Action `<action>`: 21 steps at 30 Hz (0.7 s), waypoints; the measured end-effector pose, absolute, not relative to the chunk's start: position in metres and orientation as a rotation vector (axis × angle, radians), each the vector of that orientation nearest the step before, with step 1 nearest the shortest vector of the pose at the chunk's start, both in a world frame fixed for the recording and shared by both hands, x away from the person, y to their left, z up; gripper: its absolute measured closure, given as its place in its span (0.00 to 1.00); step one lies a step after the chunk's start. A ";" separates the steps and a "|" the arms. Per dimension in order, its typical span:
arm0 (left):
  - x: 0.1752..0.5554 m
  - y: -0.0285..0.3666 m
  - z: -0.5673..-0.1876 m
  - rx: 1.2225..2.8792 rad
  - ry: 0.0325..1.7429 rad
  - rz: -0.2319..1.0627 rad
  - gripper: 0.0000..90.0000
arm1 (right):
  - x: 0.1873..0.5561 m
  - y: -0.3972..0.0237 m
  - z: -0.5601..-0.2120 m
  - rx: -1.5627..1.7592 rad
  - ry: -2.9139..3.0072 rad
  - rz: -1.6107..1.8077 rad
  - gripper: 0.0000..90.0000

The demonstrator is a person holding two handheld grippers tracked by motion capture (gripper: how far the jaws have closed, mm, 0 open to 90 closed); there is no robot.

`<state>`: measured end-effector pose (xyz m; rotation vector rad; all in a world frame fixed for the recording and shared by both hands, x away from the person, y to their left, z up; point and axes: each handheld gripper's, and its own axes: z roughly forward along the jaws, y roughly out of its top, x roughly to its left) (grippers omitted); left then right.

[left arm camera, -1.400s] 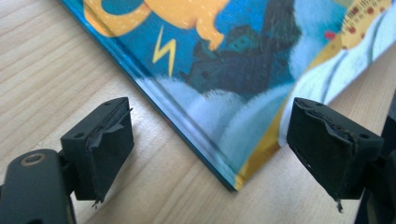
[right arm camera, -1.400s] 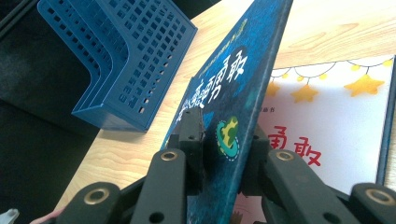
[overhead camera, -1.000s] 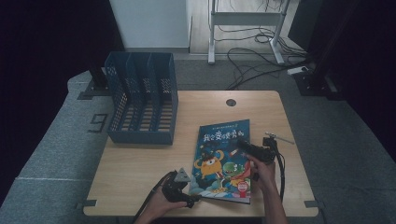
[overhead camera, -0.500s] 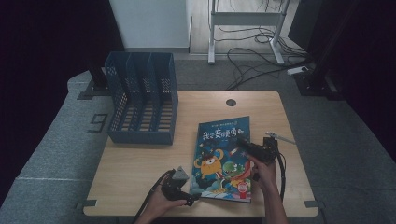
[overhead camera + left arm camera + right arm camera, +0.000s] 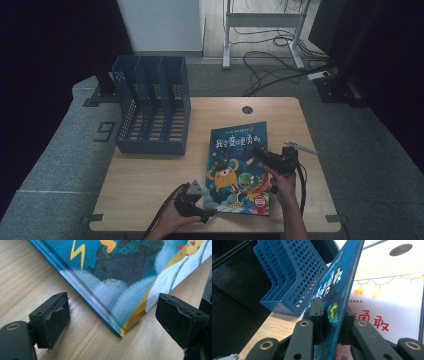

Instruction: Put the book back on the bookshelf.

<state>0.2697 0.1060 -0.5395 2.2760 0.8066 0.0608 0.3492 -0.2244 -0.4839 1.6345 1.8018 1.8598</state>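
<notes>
On the wooden table [image 5: 150, 195], toward its far left, stands a blue file rack [image 5: 152, 104] with upright dividers and perforated walls, its compartments opening upward. A round cable hole [image 5: 247, 109] sits in the tabletop near the far edge, right of the rack.

Right of centre, reaching to the near edge, is a picture book [image 5: 237, 167] with a dark blue cover, cartoon monsters and white lettering. In the right gripper view its front cover [image 5: 337, 287] is lifted and tilted up off the first page [image 5: 387, 302], which lies flat beneath with stars and red characters printed on it.

The right gripper [image 5: 262, 156] is over the right part of the book, with a hand [image 5: 282, 185] behind it on the near side. Its jaws are clamped on the edge of the raised cover, one pad on each face, closed nearly as tight as they go.

The left gripper [image 5: 202, 215] lies low at the book's near left corner [image 5: 121, 332], held by a hand [image 5: 172, 220] at the table's near edge. Its jaws stand wide apart, one on either side of the corner, and neither pad touches the book; the corner rests on the table between them.
</notes>
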 end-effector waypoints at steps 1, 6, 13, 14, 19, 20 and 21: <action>0.270 0.106 -0.540 2.275 0.808 0.061 0.12 | 0.349 -0.224 -0.483 1.630 1.800 1.863 0.86; 0.271 0.106 -0.539 2.277 0.812 0.057 0.11 | 0.344 -0.221 -0.476 1.564 1.807 1.860 0.86; 0.270 0.107 -0.539 2.266 0.815 0.073 0.11 | 0.338 -0.217 -0.468 1.480 1.811 1.870 0.86; 0.270 0.107 -0.539 2.268 0.814 0.075 0.10 | 0.338 -0.216 -0.467 1.471 1.811 1.871 0.86; 0.270 0.106 -0.539 2.268 0.807 0.080 0.10 | 0.336 -0.215 -0.465 1.442 1.814 1.879 0.86; 0.270 0.106 -0.538 2.274 0.796 0.087 0.10 | 0.336 -0.215 -0.465 1.435 1.814 1.880 0.86; 0.269 0.106 -0.538 2.274 0.792 0.096 0.11 | 0.336 -0.215 -0.464 1.433 1.812 1.880 0.86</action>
